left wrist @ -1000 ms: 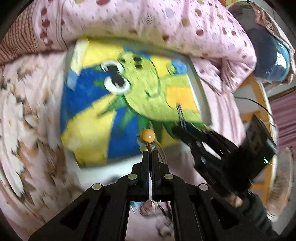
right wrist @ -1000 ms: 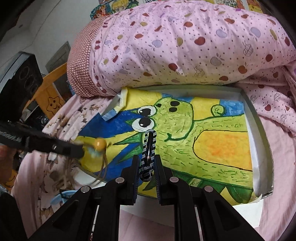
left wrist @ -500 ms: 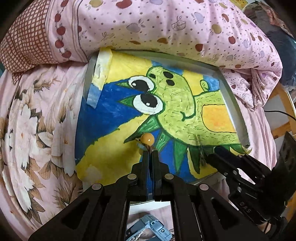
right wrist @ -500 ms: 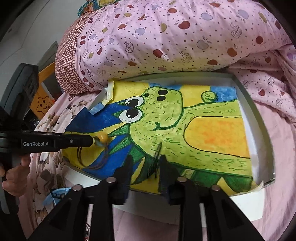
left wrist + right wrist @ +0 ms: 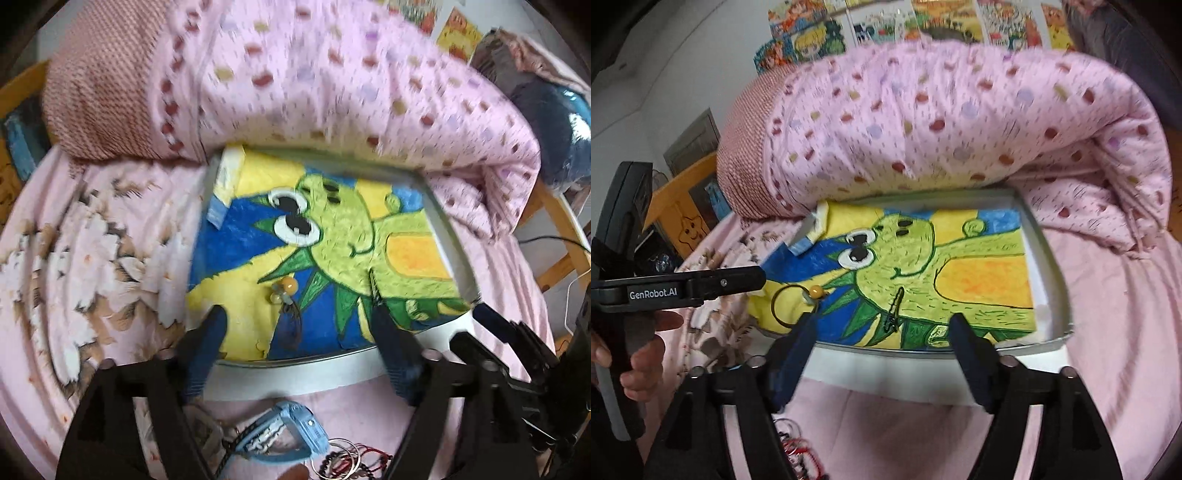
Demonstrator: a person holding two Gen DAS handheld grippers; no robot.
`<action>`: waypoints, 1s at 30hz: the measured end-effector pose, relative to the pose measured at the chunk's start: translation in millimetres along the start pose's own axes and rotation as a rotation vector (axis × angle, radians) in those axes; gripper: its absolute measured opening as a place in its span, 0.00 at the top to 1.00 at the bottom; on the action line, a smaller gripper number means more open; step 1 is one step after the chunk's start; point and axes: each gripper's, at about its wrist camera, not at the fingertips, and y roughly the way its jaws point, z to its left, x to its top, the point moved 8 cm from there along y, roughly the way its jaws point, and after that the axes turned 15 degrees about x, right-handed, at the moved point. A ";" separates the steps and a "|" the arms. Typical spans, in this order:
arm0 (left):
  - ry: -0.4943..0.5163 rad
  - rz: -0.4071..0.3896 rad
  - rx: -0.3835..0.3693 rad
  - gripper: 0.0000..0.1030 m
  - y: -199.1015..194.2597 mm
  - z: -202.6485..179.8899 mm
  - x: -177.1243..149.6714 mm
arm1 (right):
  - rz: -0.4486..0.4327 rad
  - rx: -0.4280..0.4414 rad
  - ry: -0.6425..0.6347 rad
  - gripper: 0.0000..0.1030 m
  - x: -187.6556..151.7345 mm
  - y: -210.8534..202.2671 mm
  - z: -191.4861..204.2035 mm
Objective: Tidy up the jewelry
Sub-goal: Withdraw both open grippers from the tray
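Observation:
A white tray [image 5: 332,373] lined with a cartoon drawing lies on the bed; its rim also shows in the right wrist view [image 5: 1049,273]. A cord bracelet with an orange bead [image 5: 288,285] lies on the drawing, also in the right wrist view [image 5: 815,292]. A thin dark patterned bracelet [image 5: 373,288] lies to its right, also in the right wrist view [image 5: 894,312]. My left gripper [image 5: 301,315] is open and empty, just in front of the bead bracelet. My right gripper [image 5: 882,321] is open and empty, near the tray's front edge.
A rolled pink quilt [image 5: 942,122] lies behind the tray. A blue watch [image 5: 280,435], rings and red beads [image 5: 347,458] lie on the floral sheet in front. A wooden chair [image 5: 683,206] stands at left. The left gripper's body [image 5: 683,288] reaches in beside the tray.
My left gripper opened and let the bead bracelet drop onto the drawing. My right gripper opened wider after letting go of the dark bracelet. Both pulled back toward the tray's front.

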 end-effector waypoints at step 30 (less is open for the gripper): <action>0.064 -0.291 0.143 0.04 -133.0 100.1 -152.5 | -0.125 -0.005 -0.163 0.00 -105.2 -139.8 112.2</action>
